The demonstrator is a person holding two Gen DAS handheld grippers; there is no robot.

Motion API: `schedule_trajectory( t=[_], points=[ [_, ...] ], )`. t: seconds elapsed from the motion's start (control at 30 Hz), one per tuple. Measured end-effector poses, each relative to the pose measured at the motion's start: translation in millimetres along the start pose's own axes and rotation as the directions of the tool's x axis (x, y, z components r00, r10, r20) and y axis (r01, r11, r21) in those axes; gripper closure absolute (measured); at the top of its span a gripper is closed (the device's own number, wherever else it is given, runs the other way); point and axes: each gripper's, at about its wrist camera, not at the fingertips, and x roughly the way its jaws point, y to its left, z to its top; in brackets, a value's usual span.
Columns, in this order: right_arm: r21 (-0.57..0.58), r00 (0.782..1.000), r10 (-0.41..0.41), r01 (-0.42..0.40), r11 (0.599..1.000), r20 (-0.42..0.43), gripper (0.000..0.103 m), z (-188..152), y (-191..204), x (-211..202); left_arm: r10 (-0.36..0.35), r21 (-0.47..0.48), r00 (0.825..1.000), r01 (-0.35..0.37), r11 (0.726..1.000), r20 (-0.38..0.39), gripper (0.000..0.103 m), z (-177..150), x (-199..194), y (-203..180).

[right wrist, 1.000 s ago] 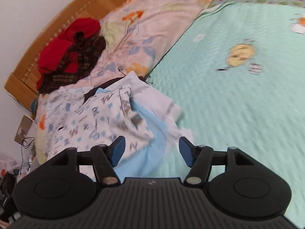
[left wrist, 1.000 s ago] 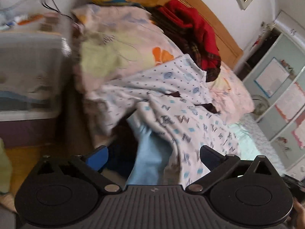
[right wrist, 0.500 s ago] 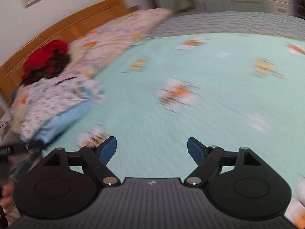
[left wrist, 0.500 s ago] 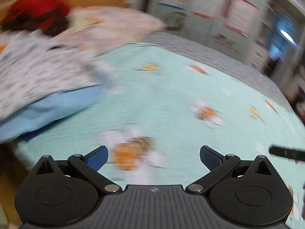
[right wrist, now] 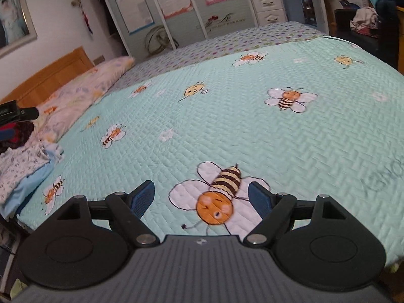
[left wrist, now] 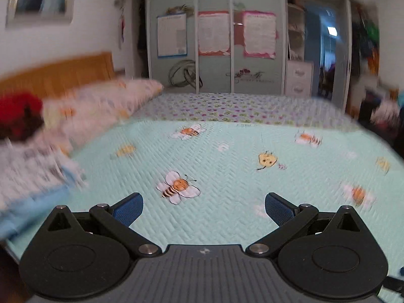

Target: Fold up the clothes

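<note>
Mint-green quilted bee-print bedspread (right wrist: 252, 131) is spanned by the left gripper (left wrist: 203, 208) and right gripper (right wrist: 201, 198), both spread wide and empty, while crumpled white-patterned and light-blue clothes (right wrist: 24, 174) are piled at the frame's left edge.

This was a bedroom in a lived-in home. A wide bed (right wrist: 315, 136) filled most of both views, spread with a mint quilted coverlet (right wrist: 227, 131) printed with cartoon bees, over a dotted sheet (right wrist: 227, 45). A wooden headboard (right wrist: 50, 75) stood against the wall, with a floral pillow (right wrist: 83, 91) along it and a heap of clothes (right wrist: 22, 171) at the bed's corner. A wardrobe with sliding doors (left wrist: 214, 50) carried 3 paper posters (left wrist: 258, 35). A framed portrait (right wrist: 12, 17) hung on the white wall, and a small white chest of drawers (right wrist: 269, 7) stood beside the wardrobe.
</note>
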Motion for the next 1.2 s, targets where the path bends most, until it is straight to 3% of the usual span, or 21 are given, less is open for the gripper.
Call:
schedule_trajectory(
  t=[0.17, 0.33, 0.47, 0.7, 0.9, 1.2],
  points=[
    [0.043, 1.000, 0.027, -0.027, 0.999, 0.013, 0.021, -10.7, -16.5, -2.2, -0.114, 0.054, 0.991, 0.117, 0.992, -0.068, 0.001, 3.4, -10.4, -41.4],
    [0.052, 0.999, 0.037, -0.037, 0.998, 0.005, 0.021, -18.6, -22.0, -0.1, -0.111, 0.101, 0.992, 0.117, 0.988, -0.068, 0.001, -2.0, -13.4, -62.3],
    [0.059, 0.999, 0.044, -0.044, 0.997, 0.000, 0.021, -24.9, -26.4, 1.6, -0.124, 0.083, 0.990, 0.130, 0.988, -0.068, 0.001, -2.5, -7.8, -64.9],
    [0.052, 0.999, 0.038, -0.037, 0.998, -0.020, 0.021, -35.8, -29.1, 4.9, -0.140, 0.026, 0.990, 0.140, 0.990, -0.001, 0.000, -2.7, 1.5, -60.0],
    [0.055, 0.999, 0.042, -0.040, 0.998, -0.027, 0.021, -37.5, -30.0, 6.6, -0.135, 0.075, 0.990, 0.139, 0.988, -0.050, 0.000, -4.6, 10.6, -73.8],
    [0.067, 0.999, 0.033, -0.031, 0.997, -0.033, 0.020, -39.5, -33.8, 7.9, -0.145, 0.084, 0.988, 0.150, 0.985, -0.061, 0.001, -6.3, 12.4, -80.2]
  ],
)
